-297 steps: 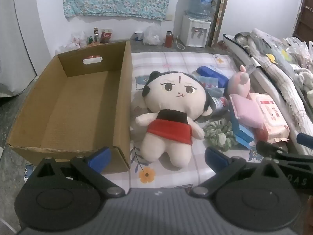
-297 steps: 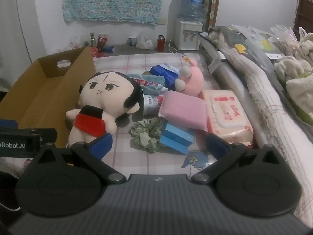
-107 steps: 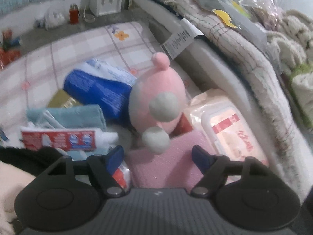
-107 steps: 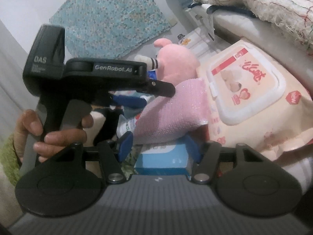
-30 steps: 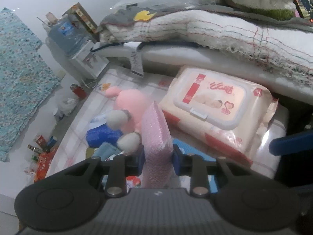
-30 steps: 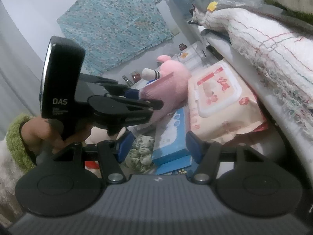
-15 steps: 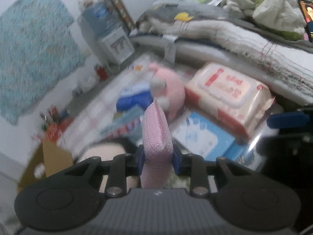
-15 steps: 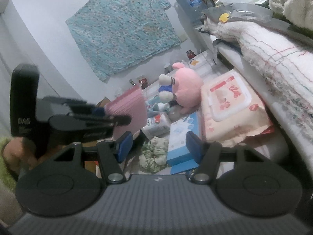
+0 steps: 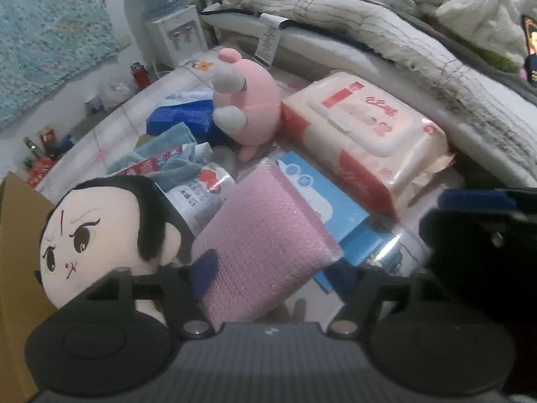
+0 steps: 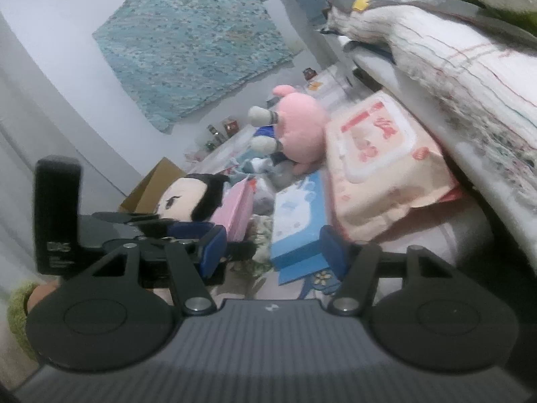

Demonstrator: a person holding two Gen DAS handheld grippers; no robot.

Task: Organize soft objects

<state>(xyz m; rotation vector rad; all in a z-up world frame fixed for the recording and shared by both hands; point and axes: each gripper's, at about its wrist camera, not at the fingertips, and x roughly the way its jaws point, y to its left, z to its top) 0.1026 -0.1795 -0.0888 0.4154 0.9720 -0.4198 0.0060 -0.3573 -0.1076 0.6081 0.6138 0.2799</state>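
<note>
My left gripper (image 9: 278, 275) is opening its jaws. The pink sponge cloth (image 9: 265, 245) leans slack between them against the left pad, with no pad pressing it. It hangs just right of the black-haired doll (image 9: 100, 235), which lies against the cardboard box (image 9: 13, 235). The right wrist view shows the left gripper (image 10: 201, 231) side-on with the sponge cloth (image 10: 238, 208) beside the doll (image 10: 188, 201). A pink plush (image 9: 251, 100) sits farther back. My right gripper (image 10: 272, 252) stands open before a blue box (image 10: 295, 221) and holds nothing.
A wet-wipes pack (image 9: 369, 127) lies right of the blue box (image 9: 319, 201). A blue towel (image 9: 167, 147), a toothpaste tube and a blue packet crowd the middle. Folded blankets (image 9: 402, 33) wall off the right side. A hand in a green sleeve (image 10: 20, 309) holds the left gripper.
The left gripper swung left toward the doll and the box, and its jaws spread apart. The pink sponge cloth, pinched upright before, now tips over loose. The right gripper stayed put.
</note>
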